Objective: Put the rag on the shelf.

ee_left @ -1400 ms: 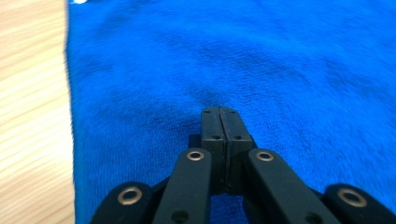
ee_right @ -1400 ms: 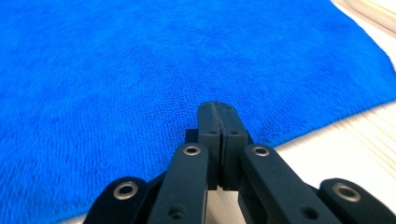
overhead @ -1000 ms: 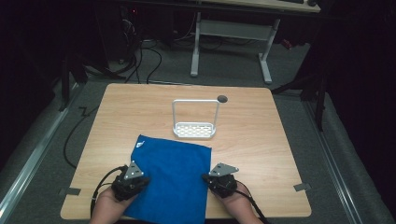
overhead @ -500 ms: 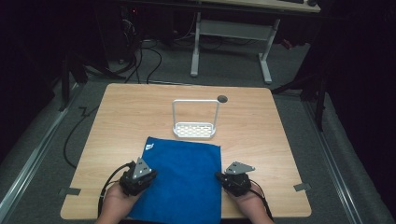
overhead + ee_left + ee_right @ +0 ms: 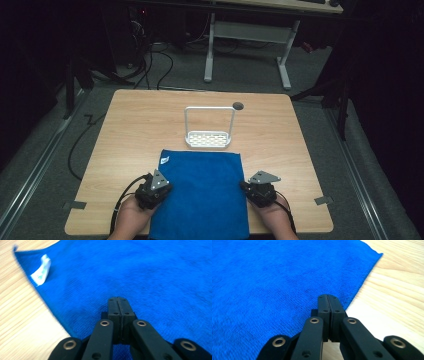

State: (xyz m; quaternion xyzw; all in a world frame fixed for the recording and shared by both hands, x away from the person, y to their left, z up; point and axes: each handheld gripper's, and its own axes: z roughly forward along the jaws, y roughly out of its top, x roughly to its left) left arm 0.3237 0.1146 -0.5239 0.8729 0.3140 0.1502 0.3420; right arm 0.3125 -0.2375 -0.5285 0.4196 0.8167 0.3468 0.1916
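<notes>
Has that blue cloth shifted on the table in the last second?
Yes. The blue cloth has slid toward the person's edge, away from the white wire rack; a strip of bare wooden table now separates them.

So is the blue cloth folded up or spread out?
Spread out. The blue cloth lies flat on the table, its near edge hanging over.

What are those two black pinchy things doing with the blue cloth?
A person holds a gripper in each hand at a wooden table. The left gripper and right gripper are both shut, one at each side edge of the blue cloth, which lies flat and hangs over the near table edge. A white wire rack stands behind it.
</notes>
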